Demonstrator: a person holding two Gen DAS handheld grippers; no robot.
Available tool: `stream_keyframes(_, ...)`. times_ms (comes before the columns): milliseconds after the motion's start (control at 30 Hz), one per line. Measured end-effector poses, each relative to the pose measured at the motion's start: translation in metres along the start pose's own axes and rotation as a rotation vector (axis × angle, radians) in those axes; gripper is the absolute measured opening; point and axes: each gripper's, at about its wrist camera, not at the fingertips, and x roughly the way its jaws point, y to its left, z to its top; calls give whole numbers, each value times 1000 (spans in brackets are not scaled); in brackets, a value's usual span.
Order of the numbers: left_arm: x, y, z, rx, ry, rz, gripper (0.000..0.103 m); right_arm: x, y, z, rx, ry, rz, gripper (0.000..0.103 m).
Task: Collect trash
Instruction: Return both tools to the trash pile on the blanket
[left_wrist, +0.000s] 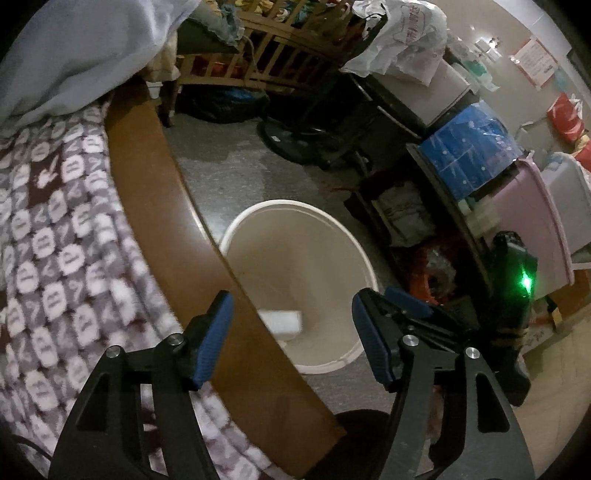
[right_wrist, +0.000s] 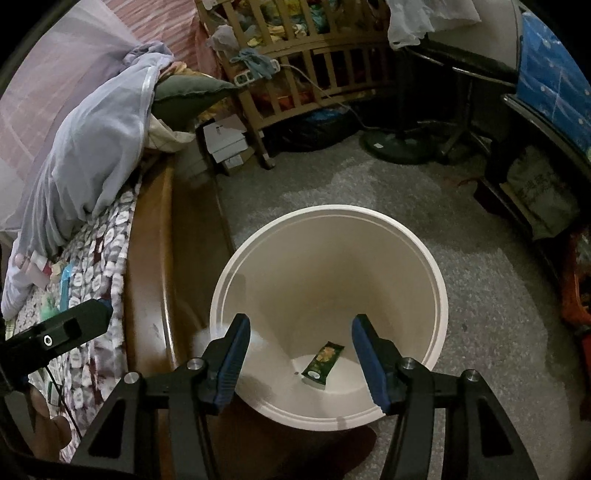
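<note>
Your right gripper (right_wrist: 299, 354) is nearest: its blue pads stand moderately apart with nothing between them, poised over the mouth of the white bucket (right_wrist: 441, 295). Past and below the fingertips, a green snack wrapper (right_wrist: 322, 363) lies flat on the bucket floor, slightly nearer the right finger than the left. Its long axis runs diagonally, one end toward the far right, the other toward the near left, pale label at the nearer end.

Your left gripper (left_wrist: 291, 332) also stands open and empty. Its left finger hangs over the wooden bed rail (left_wrist: 147, 184), its right finger over the bucket, and a blurred white piece (left_wrist: 280, 321) shows between the fingertips, down inside the bucket.

The drop looks done for both hands, so lift each gripper straight up clear of the rim before swinging toward the bed, lest a finger tip the bucket. More litter (right_wrist: 55, 291) seems to lie on the patterned blanket (right_wrist: 92, 266), beyond the right gripper's left finger; approach it low and along its length.
</note>
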Motion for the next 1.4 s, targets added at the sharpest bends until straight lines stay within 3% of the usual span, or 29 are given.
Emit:
stream_keyframes(133, -7, 6, -6, 9, -23, 71, 65, -1, 3, -1, -8, -1, 4, 55)
stream_keyframes(367, -25, 15, -22, 67, -60, 268, 65, -4, 26, -7, -58, -1, 12, 55)
stream_keyframes(533, -42, 27, -36, 76, -82, 349, 65, -12, 54, -9, -106, -20, 31, 55)
stream_keyframes(800, -81, 52, -60, 40, -117, 429, 65, -20, 107, -18, -188, -32, 75, 61)
stream_keyframes(1067, -121, 76, -86, 34, -155, 529, 65, -15, 163, -34, -266, 9, 145, 62)
stream_keyframes(1400, -183, 127, -120, -63, -188, 601, 65, -8, 241, -60, -386, 68, 252, 63)
